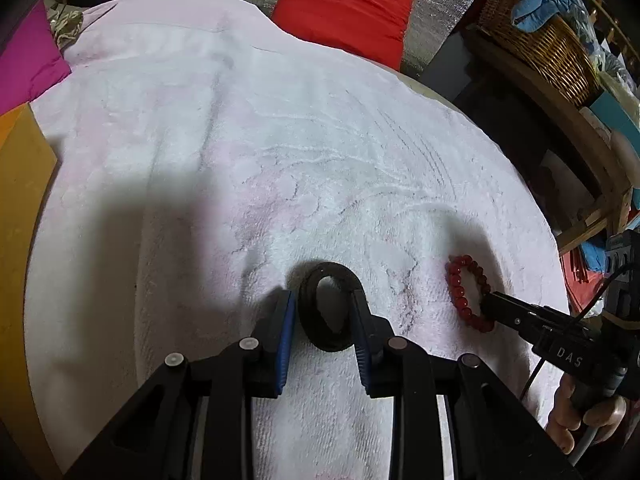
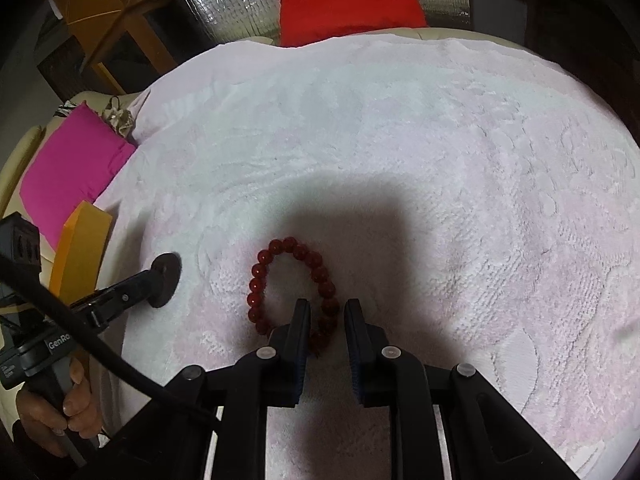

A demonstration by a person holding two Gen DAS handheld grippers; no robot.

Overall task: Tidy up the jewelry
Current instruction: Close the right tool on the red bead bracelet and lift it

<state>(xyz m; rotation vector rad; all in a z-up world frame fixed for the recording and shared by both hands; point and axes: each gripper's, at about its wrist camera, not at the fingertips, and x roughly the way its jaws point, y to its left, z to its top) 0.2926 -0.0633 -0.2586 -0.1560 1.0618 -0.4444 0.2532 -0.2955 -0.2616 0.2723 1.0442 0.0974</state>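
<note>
A black band bracelet (image 1: 320, 280) lies on the white towel (image 1: 240, 140), squeezed into an oval between the blue-padded fingers of my left gripper (image 1: 325, 306), which is shut on it. It also shows in the right wrist view (image 2: 166, 276) at the left gripper's tip. A red bead bracelet (image 2: 280, 276) lies on the towel (image 2: 440, 160). My right gripper (image 2: 327, 314) straddles its near right side with the jaws partly open, beads between them. In the left wrist view the red bead bracelet (image 1: 460, 284) meets the right gripper's tip (image 1: 490, 304).
A red cushion (image 1: 344, 8) lies beyond the towel's far edge, a pink cushion (image 2: 72, 172) and an orange box (image 2: 80, 248) at its left. A wicker basket (image 1: 540, 44) stands on a wooden shelf at the right. Silver foil sheeting (image 2: 232, 0) backs the scene.
</note>
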